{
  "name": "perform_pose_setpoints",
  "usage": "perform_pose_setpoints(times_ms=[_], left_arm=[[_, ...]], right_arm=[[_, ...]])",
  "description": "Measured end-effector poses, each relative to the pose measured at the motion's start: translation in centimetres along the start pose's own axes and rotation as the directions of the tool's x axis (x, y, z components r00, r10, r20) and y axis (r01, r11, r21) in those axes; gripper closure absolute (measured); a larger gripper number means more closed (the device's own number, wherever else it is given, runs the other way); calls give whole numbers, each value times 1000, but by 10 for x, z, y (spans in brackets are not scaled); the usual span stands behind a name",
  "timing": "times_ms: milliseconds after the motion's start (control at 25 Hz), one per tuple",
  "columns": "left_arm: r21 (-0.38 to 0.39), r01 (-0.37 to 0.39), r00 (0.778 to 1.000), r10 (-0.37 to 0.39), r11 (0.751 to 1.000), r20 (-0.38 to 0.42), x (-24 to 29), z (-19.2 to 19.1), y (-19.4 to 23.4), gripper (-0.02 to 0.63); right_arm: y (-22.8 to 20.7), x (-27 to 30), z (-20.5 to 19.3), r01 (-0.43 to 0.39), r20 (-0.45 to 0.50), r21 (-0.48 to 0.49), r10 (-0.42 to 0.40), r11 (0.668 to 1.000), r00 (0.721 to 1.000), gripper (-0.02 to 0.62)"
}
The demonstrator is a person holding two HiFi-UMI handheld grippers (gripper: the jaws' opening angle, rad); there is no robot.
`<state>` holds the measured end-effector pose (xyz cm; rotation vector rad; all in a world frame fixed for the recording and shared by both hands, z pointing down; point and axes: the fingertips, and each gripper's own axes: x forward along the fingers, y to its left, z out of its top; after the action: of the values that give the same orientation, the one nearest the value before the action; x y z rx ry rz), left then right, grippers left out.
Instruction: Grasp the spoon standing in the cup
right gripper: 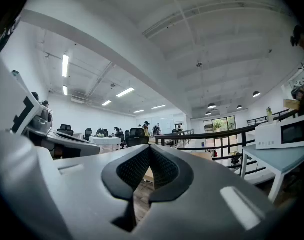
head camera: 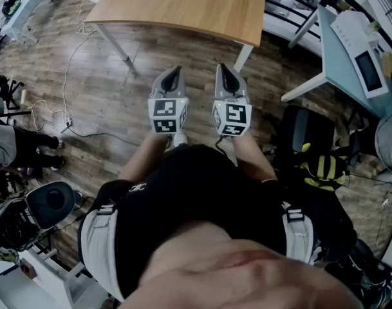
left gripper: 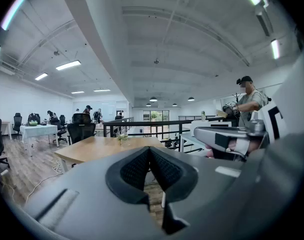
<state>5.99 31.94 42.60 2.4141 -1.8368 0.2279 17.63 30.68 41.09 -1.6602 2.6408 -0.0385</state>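
On the wooden table point(left gripper: 99, 149), a small vessel point(left gripper: 123, 138), contents unclear.

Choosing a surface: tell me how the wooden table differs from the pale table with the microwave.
The wooden table has a tan top; the pale table is light blue-grey. The wooden table fills the head view's top middle; the pale table sits at its right edge. The pale table bears a white microwave; the wooden table bears a small plant. Both have white legs.
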Motion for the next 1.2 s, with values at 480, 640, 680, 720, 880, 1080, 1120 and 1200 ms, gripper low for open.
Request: perform_pose_setpoints(times_ms=[480,640,680,720,880,1080,1120,1200], left_arm=[[-26,-3,1000,3,1000,11,1,-3,21,594],[-34,8,1000,-8,999,8,5,-4,31,594],[-35,12,1000,-12,999,8,8,-4,34,594],[-36,16,1000,-16,999,8,11,-4,38,594],[-34,35,999,-34,999,11,25,1,57,594],[-17,54,998,-54,998,33,44,10,87,594],[-14,56,998,-56,998,35,48,12,93,594],[-10,61,997,-61,998,38,54,13,106,594]], right_arm=[[19,16,0,-21,11,12,21,1000,1000,595],[30,28,3,-39,17,7,39,999,999,595],[32,32,3,-41,17,4,41,999,999,595],[34,37,3,-42,16,0,42,999,999,595],[42,62,5,-34,15,-11,35,999,999,595],[53,99,5,-14,15,-14,14,1000,1000,595],[56,106,6,-12,17,-13,12,1000,1000,595],[64,119,6,-11,21,-13,11,1000,1000,595]])
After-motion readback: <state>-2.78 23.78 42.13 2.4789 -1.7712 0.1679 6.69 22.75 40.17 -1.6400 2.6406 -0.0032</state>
